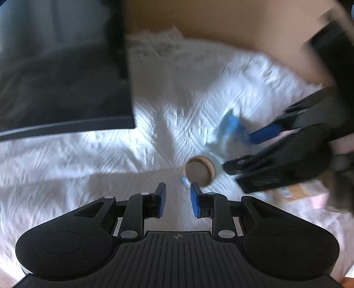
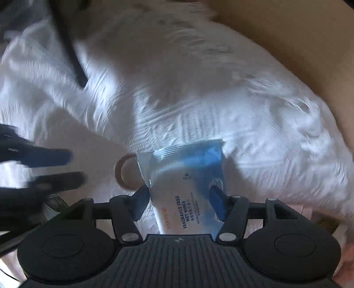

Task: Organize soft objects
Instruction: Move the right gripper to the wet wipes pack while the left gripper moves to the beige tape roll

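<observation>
A blue and white pack of wet wipes (image 2: 188, 188) sits between the pads of my right gripper (image 2: 180, 200), which is shut on it above the white bedspread (image 2: 199, 99). In the left wrist view the pack (image 1: 227, 130) shows blurred at the right, at the tip of the right gripper (image 1: 254, 150). My left gripper (image 1: 178, 199) is open and empty, low over the bedspread (image 1: 77, 159). A brown tape roll (image 1: 200, 172) lies just ahead of its right pad; the roll also shows in the right wrist view (image 2: 126, 171), left of the pack.
A large dark flat object (image 1: 62, 88) lies on the bed at the upper left. A tan wall or headboard (image 1: 221, 20) runs behind the bed. A black strap (image 2: 68, 51) crosses the upper left of the right wrist view. Small packets (image 1: 296, 192) lie at the right.
</observation>
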`<action>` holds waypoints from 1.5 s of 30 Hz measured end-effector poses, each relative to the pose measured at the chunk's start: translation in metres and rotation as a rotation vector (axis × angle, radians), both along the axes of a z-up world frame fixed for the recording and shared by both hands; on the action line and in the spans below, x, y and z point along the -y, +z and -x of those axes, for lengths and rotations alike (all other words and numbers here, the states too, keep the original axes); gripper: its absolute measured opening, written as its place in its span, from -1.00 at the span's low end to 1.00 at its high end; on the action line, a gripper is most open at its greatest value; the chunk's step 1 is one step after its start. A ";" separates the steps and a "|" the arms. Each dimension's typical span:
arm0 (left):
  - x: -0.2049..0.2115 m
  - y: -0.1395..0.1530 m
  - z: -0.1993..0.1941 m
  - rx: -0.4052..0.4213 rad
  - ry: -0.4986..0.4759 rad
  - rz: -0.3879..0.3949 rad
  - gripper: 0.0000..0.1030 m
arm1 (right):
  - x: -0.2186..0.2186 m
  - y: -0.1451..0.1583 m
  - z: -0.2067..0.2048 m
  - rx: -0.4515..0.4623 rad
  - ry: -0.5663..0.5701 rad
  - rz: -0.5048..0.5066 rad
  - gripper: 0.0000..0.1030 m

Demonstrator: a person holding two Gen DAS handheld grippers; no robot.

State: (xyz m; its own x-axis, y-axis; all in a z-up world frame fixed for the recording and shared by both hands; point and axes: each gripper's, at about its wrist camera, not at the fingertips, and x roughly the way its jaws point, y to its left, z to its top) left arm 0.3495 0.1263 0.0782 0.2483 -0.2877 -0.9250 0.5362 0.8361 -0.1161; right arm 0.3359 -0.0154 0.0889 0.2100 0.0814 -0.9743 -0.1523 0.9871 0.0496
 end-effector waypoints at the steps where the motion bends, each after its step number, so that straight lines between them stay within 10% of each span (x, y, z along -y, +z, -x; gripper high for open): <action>1: 0.008 -0.007 -0.005 -0.021 -0.012 -0.019 -0.48 | 0.006 0.001 0.002 -0.003 -0.013 -0.022 0.17; 18: 0.042 -0.047 -0.012 -0.010 -0.007 -0.116 -0.70 | 0.051 0.046 0.035 0.136 0.044 -0.060 0.24; 34: -0.081 0.007 0.019 0.048 0.128 0.155 -0.83 | 0.010 0.009 -0.012 -0.058 0.139 0.073 0.24; 45: 0.009 0.010 0.030 0.122 -0.222 0.060 -0.70 | 0.041 0.112 0.062 0.384 0.070 -0.060 0.23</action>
